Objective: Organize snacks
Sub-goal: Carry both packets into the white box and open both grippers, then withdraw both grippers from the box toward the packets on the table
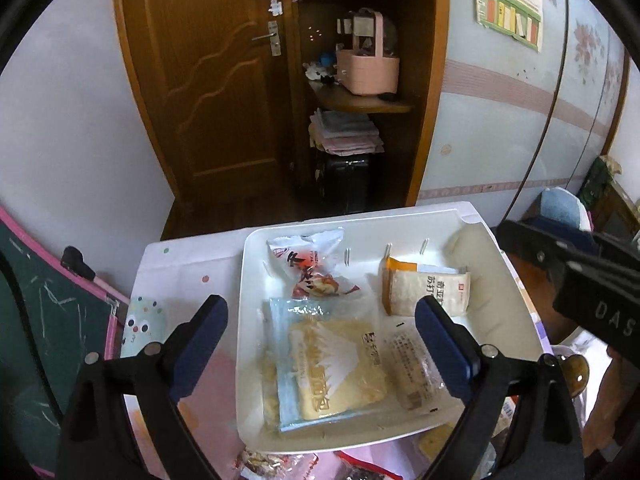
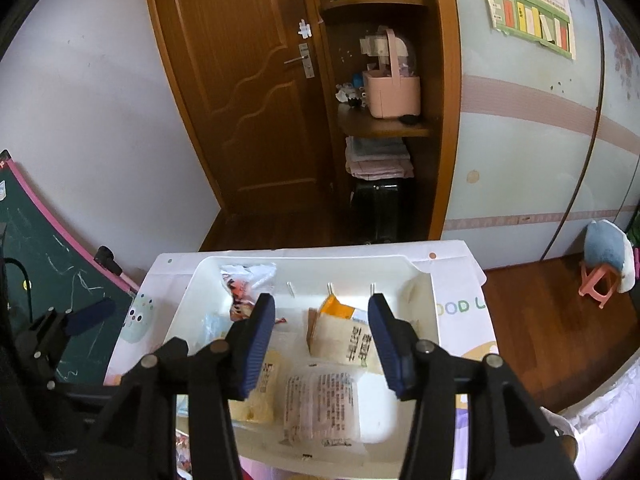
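Note:
A white tray [image 1: 360, 256] [image 2: 320, 274] on the table holds several snack packets. A red-and-white packet [image 1: 312, 272] [image 2: 244, 288] lies at its back left and an orange-and-beige cracker packet [image 1: 428, 288] [image 2: 344, 340] at its back right. A blue-and-yellow packet [image 1: 332, 364] fills the front left, and a clear wrapped packet [image 1: 412, 364] [image 2: 320, 408] lies at the front right. My left gripper [image 1: 320, 312] hovers open over the blue-and-yellow packet, with nothing gripped. My right gripper [image 2: 322, 308] stands open above the clear packet and the cracker packet, with nothing between its pads.
More snack packets [image 1: 272, 464] lie on the patterned cloth in front of the tray. A green chalkboard [image 2: 48, 264] leans at the left. Behind stand a wooden door [image 2: 248, 92] and shelves with a pink basket [image 2: 394, 92]. A cushioned stool [image 2: 604, 264] is on the floor at the right.

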The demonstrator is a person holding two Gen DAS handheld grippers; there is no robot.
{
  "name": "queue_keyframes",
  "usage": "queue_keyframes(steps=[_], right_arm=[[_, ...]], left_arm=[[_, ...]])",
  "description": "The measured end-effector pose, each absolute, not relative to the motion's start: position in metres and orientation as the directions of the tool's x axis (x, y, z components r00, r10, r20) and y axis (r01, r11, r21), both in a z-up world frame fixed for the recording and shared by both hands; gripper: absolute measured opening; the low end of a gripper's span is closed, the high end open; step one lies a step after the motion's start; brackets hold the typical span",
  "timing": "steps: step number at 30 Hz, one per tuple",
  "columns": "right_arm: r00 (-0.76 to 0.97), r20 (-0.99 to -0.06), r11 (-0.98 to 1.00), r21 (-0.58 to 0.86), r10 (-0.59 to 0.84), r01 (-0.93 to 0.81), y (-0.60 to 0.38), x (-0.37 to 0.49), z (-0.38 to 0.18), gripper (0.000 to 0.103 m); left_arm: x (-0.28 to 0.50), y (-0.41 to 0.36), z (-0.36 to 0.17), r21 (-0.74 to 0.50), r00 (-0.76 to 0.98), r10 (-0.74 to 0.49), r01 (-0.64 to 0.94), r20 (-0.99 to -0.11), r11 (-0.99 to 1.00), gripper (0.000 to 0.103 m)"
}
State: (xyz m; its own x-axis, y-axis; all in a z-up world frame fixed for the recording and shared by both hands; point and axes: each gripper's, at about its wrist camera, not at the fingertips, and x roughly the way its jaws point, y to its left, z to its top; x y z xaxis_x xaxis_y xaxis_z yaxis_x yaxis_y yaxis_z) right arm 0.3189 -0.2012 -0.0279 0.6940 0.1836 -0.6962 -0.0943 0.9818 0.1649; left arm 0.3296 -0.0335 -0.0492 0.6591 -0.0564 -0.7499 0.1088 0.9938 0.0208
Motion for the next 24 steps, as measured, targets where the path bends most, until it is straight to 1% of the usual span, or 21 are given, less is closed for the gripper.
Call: queue_keyframes(steps=[3, 9, 24], right_arm=[[0.691, -0.699, 0.982, 0.160, 0.185, -0.101, -0.200, 0.312, -0.026, 0.049], [0.696, -0.695, 0.982, 0.153, 0.184, -0.106, -0.199, 0.292, -0.018, 0.049], [0.734, -0.656, 0.984, 0.133, 0.176, -0.116, -0.198, 0.218, 0.027, 0.049]], left_arm=[[0.325, -0.028, -0.047, 0.001, 0.653, -0.058, 0.089, -0.755, 0.996, 0.094], [0.306, -0.022, -0.037, 0.008, 0.663, -0.041, 0.071, -0.748, 0.997, 0.094], [0.224, -0.007, 0.018, 0.057, 0.724, -0.010, 0.068, -0.690, 0.996, 0.094]])
